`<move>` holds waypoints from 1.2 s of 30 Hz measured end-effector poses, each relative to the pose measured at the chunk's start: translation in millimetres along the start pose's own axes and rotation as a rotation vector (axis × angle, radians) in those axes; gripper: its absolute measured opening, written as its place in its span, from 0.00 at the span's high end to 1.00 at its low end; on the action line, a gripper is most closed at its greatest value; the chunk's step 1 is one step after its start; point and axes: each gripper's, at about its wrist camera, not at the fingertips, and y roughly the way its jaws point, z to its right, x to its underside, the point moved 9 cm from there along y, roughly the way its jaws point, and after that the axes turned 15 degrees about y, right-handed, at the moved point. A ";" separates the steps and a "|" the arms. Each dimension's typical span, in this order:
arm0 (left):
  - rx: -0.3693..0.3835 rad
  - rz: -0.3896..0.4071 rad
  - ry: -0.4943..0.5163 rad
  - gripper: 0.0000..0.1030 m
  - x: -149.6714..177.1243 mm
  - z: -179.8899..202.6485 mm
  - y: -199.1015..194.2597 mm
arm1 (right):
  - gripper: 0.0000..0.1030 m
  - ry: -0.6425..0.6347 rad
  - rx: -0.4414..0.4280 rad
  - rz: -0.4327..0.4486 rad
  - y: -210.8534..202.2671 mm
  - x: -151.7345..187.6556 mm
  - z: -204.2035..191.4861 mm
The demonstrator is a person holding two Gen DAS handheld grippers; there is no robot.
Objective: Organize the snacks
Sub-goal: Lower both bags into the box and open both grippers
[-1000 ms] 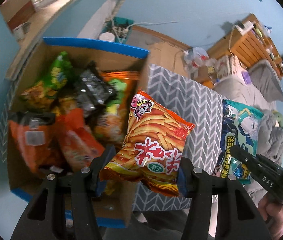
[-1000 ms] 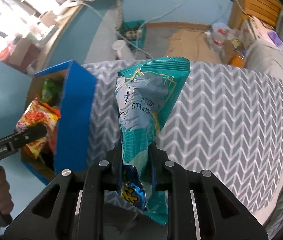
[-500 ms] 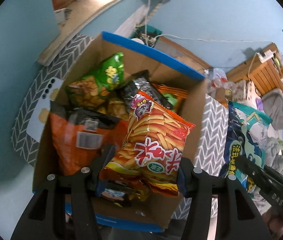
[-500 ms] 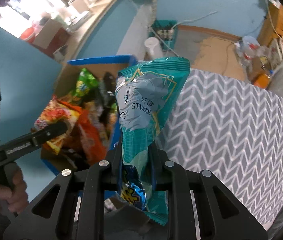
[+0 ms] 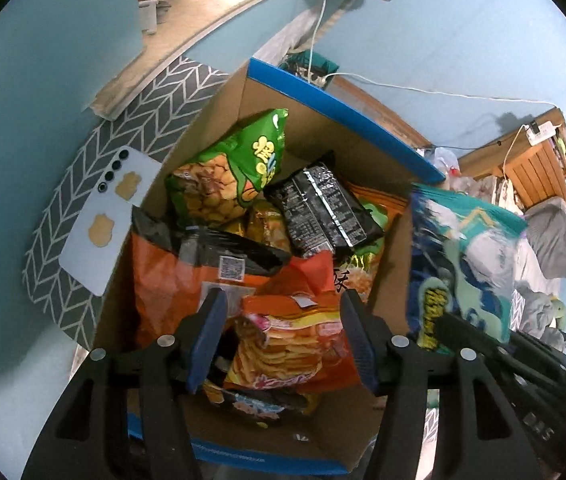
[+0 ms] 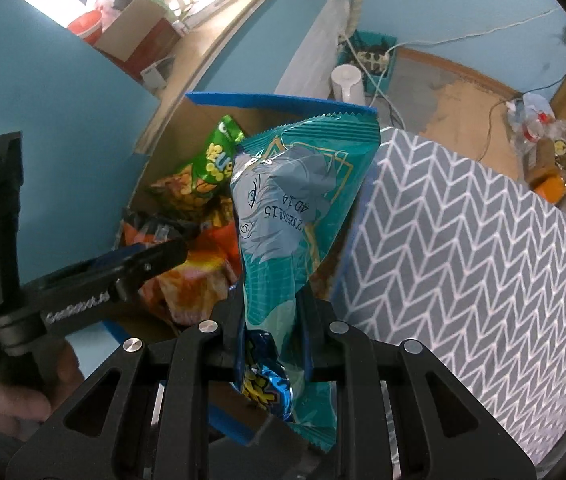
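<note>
A cardboard box with a blue rim (image 5: 343, 100) holds several snack bags, among them a green one (image 5: 235, 168) and a black one (image 5: 323, 208). My left gripper (image 5: 281, 296) hangs over the box, its jaws opening. The orange fries bag (image 5: 291, 344) lies below them on the pile, and the pads are off it. My right gripper (image 6: 273, 308) is shut on a teal snack bag (image 6: 295, 208), held upright above the box's right wall (image 6: 347, 256). That teal bag (image 5: 463, 264) appears blurred at the right of the left wrist view.
A pale blue phone (image 5: 103, 216) lies on the grey chevron cloth (image 5: 63, 272) left of the box. The same cloth (image 6: 463, 260) covers the surface right of the box. A white jug (image 6: 347, 84) and cables sit on the floor behind. A hand (image 6: 15, 396) holds the left gripper.
The orange fries bag has left the left gripper's jaws and now lies in the box. Both grippers have moved left over the box, the right one still carrying the teal bag.
</note>
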 end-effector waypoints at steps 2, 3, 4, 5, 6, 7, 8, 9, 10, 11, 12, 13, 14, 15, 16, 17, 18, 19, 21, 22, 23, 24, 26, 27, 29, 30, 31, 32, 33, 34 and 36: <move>0.006 0.008 -0.008 0.42 1.5 -3.7 -5.3 | 0.82 -0.005 0.003 -0.016 7.9 -2.6 -4.9; 0.006 0.012 -0.010 0.41 1.6 -5.3 -7.9 | 0.82 -0.007 0.004 -0.020 11.6 -3.3 -8.0; 0.006 0.016 -0.012 0.40 2.0 -6.8 -10.3 | 0.82 -0.011 0.006 -0.025 14.1 -4.2 -9.1; 0.005 0.019 -0.014 0.39 3.3 -8.9 -13.0 | 0.82 -0.016 0.008 -0.033 19.0 -6.0 -12.0; 0.003 0.023 -0.018 0.39 4.5 -10.6 -15.4 | 0.82 -0.019 0.010 -0.038 21.0 -6.6 -13.5; 0.001 0.028 -0.022 0.39 6.2 -12.8 -18.8 | 0.82 -0.026 0.015 -0.043 24.9 -8.4 -16.2; 0.000 0.032 -0.026 0.39 8.0 -14.5 -21.3 | 0.82 -0.030 0.019 -0.043 27.4 -9.6 -19.1; -0.001 0.035 -0.027 0.39 9.2 -15.8 -23.8 | 0.82 -0.037 0.026 -0.045 30.0 -10.9 -21.7; -0.004 0.036 -0.028 0.39 11.0 -17.5 -26.9 | 0.82 -0.045 0.032 -0.046 33.1 -13.2 -23.9; -0.008 0.038 -0.030 0.39 11.4 -19.2 -29.1 | 0.81 -0.048 0.038 -0.047 34.6 -15.1 -24.9; -0.013 0.038 -0.031 0.39 12.4 -20.6 -31.2 | 0.77 -0.048 0.040 -0.051 35.7 -15.9 -25.6; -0.019 0.038 -0.033 0.38 13.8 -21.9 -34.9 | 0.76 -0.050 0.043 -0.056 36.8 -17.1 -26.3; -0.021 0.039 -0.032 0.38 13.7 -22.6 -37.9 | 0.74 -0.055 0.049 -0.060 36.9 -18.6 -26.9; -0.022 0.043 -0.031 0.38 13.6 -22.9 -41.1 | 0.73 -0.061 0.054 -0.061 36.4 -19.9 -27.7; -0.023 0.050 -0.030 0.38 14.0 -22.8 -45.0 | 0.73 -0.073 0.060 -0.056 34.3 -21.4 -28.7; -0.024 0.057 -0.030 0.37 14.3 -22.5 -49.2 | 0.69 -0.082 0.062 -0.050 33.4 -22.7 -30.7; -0.026 0.064 -0.031 0.34 14.5 -22.1 -53.0 | 0.59 -0.091 0.073 -0.039 30.5 -23.9 -31.6; -0.026 0.071 -0.033 0.33 14.3 -21.5 -56.9 | 0.56 -0.099 0.080 -0.026 26.6 -25.3 -32.4; -0.026 0.085 -0.030 0.32 14.1 -18.9 -65.3 | 0.54 -0.115 0.084 0.000 15.9 -26.9 -35.2; -0.026 0.091 -0.027 0.32 13.7 -17.1 -69.2 | 0.54 -0.120 0.084 0.008 10.3 -27.1 -36.7; -0.029 0.099 -0.022 0.32 12.8 -15.2 -73.9 | 0.54 -0.126 0.083 0.019 4.0 -27.2 -38.6; -0.033 0.105 -0.016 0.30 12.2 -13.7 -77.5 | 0.53 -0.131 0.085 0.029 -1.9 -27.0 -40.0; -0.044 0.121 0.002 0.27 10.3 -9.3 -86.5 | 0.50 -0.144 0.093 0.051 -15.0 -25.5 -43.3; -0.048 0.126 0.012 0.26 9.3 -7.1 -89.7 | 0.50 -0.149 0.097 0.059 -18.8 -25.3 -44.9; -0.049 0.133 0.032 0.26 6.9 -2.7 -95.9 | 0.49 -0.161 0.105 0.081 -32.1 -23.0 -48.2; -0.053 0.136 0.037 0.26 5.9 -1.3 -98.4 | 0.48 -0.163 0.106 0.087 -35.5 -22.4 -49.9; -0.060 0.143 0.044 0.26 4.8 -0.1 -101.4 | 0.47 -0.163 0.107 0.095 -40.1 -22.0 -51.3; -0.068 0.152 0.050 0.26 3.7 1.3 -105.2 | 0.45 -0.161 0.108 0.106 -46.2 -21.5 -51.7; -0.074 0.161 0.057 0.26 3.0 2.3 -108.5 | 0.42 -0.159 0.111 0.115 -51.4 -21.3 -51.6; -0.079 0.167 0.064 0.26 2.7 3.3 -111.6 | 0.41 -0.155 0.117 0.131 -57.5 -21.6 -51.4; -0.083 0.177 0.077 0.25 2.0 6.4 -117.7 | 0.40 -0.145 0.127 0.162 -67.6 -21.0 -49.9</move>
